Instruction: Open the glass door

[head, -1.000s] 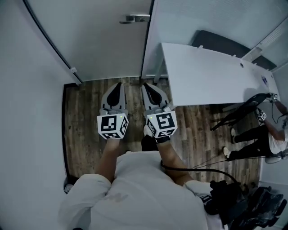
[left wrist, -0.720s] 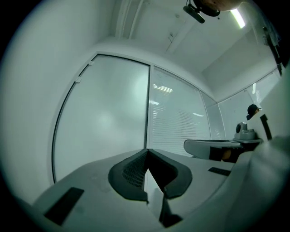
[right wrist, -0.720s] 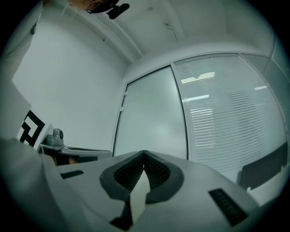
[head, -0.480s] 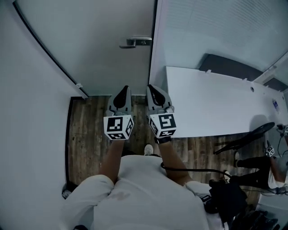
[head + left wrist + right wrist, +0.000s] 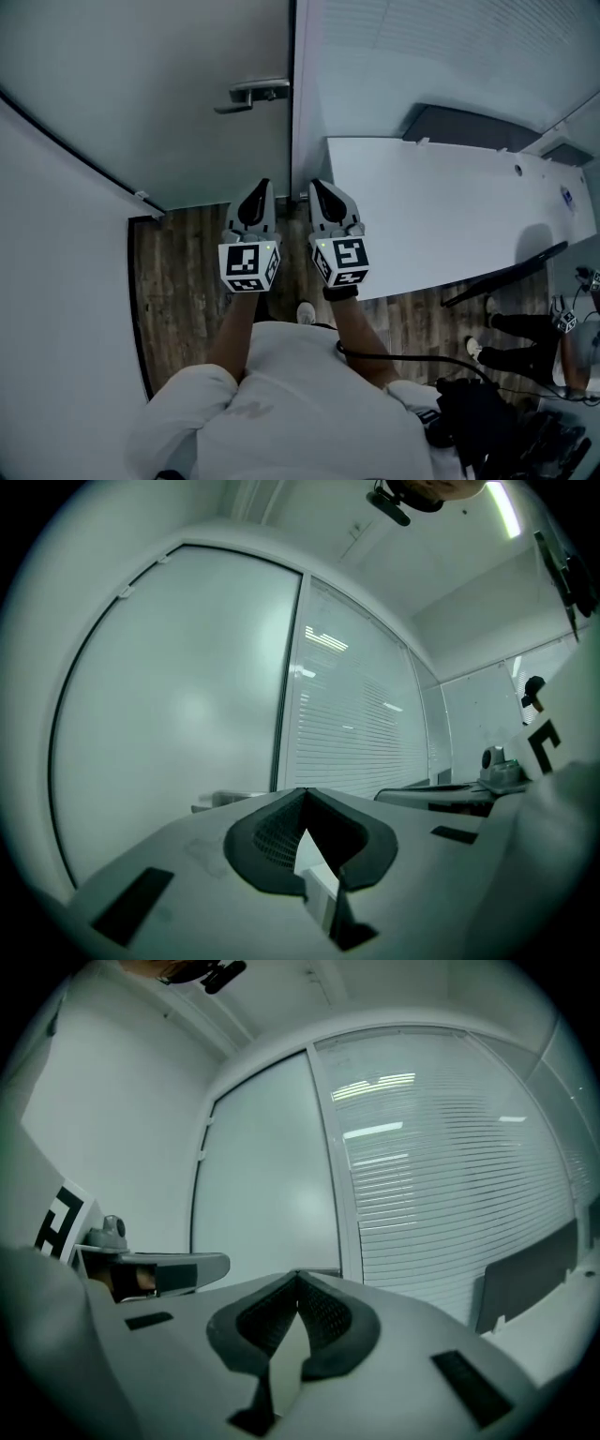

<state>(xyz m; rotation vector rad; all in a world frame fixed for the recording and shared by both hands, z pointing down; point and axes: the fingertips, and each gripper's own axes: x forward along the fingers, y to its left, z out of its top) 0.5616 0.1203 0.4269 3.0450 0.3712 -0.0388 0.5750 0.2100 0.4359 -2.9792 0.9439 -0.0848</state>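
Two tools are held side by side in front of the person, both pointing level toward the glass door point(image 5: 169, 103). The left tool point(image 5: 259, 193) has its jaws pressed fully together, with nothing between them. The right tool point(image 5: 324, 193) is the same, jaws together and empty. They are near each other but do not touch.

The frosted glass door stands ahead and a little to the left of the tools and looks shut against its frame. Its metal lever handle point(image 5: 246, 94) sits near the door's right edge, above the left tool in the head view, and no tool touches it. To the right of the frame there is a glass wall point(image 5: 441, 56) with fine horizontal lines. A white tabletop point(image 5: 441, 206) stands along this wall, just beside the right tool. Under the tools lies a wooden floor point(image 5: 183, 272). At the far right edge, the legs of a second person point(image 5: 511, 333) are visible.
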